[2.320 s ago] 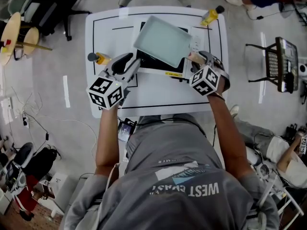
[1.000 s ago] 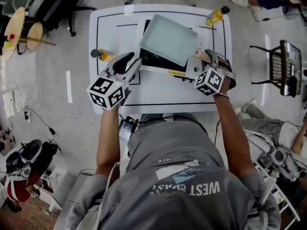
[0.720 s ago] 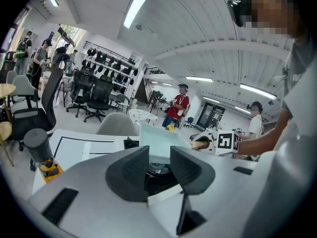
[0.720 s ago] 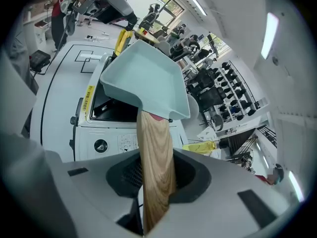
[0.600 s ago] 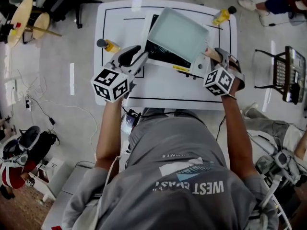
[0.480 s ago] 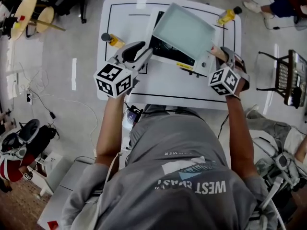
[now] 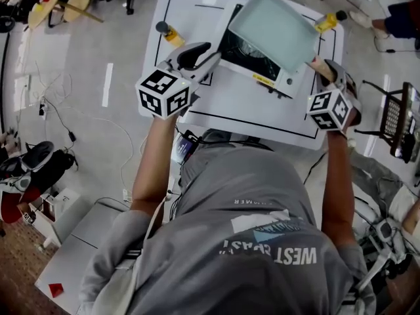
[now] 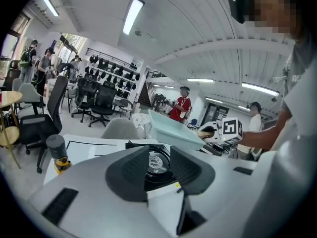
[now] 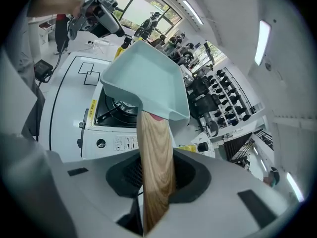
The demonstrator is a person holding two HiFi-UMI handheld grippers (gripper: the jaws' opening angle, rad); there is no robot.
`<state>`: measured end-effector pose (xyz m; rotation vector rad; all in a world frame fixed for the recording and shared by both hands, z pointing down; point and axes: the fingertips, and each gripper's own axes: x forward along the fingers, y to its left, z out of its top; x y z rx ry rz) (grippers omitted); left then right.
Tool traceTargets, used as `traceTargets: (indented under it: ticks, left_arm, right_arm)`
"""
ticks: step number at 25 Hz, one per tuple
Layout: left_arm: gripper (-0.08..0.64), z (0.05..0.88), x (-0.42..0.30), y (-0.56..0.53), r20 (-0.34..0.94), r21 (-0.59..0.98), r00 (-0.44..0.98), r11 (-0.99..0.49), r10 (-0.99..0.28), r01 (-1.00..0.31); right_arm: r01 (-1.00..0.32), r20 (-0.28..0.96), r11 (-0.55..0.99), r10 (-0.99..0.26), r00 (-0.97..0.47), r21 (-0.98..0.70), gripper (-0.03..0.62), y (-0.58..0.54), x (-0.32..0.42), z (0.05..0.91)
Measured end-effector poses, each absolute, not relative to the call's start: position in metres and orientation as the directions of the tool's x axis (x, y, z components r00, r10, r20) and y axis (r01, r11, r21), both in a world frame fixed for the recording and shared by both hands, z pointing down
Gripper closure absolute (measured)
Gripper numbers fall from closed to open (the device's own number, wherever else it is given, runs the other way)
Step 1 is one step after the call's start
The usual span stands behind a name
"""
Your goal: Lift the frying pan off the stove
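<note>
A pale green square frying pan hangs tilted above the white stove, clear of its black burner. My right gripper is shut on the pan's wooden handle, which runs between its jaws up to the pan. In the right gripper view the burner shows under the pan. My left gripper is open and holds nothing, at the stove's left front corner. Through its gap I see the burner, with the pan above it.
The stove stands on a white table with black marked lines. One yellow bottle stands at the table's left edge, another at its far right corner. Office chairs and people are around the room; a chair is to the right.
The pan in my right gripper sits higher and further right over the stove, so more of the burner shows. The head view has swung; the left gripper stays by the stove.
</note>
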<state>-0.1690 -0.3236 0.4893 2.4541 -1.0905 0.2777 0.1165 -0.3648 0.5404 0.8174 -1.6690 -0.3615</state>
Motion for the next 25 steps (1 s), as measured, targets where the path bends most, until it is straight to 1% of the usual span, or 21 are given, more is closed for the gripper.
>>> traceTargets:
  ticks: [14,25]
  left_arm:
    - [0.445,0.472,-0.175,-0.293,0.326,0.294,0.657,-0.587,-0.68,-0.754]
    - [0.445,0.458,-0.176,-0.273,0.31,0.282,0.654,-0.59,-0.69,-0.757]
  right_arm:
    - [-0.309,0.703,0.699,-0.701,-0.118,0.645,0.492,-0.35,0.114,0.478]
    - [-0.302,0.683,0.684,-0.719,-0.124,0.665,0.492,-0.338,0.121,0.455]
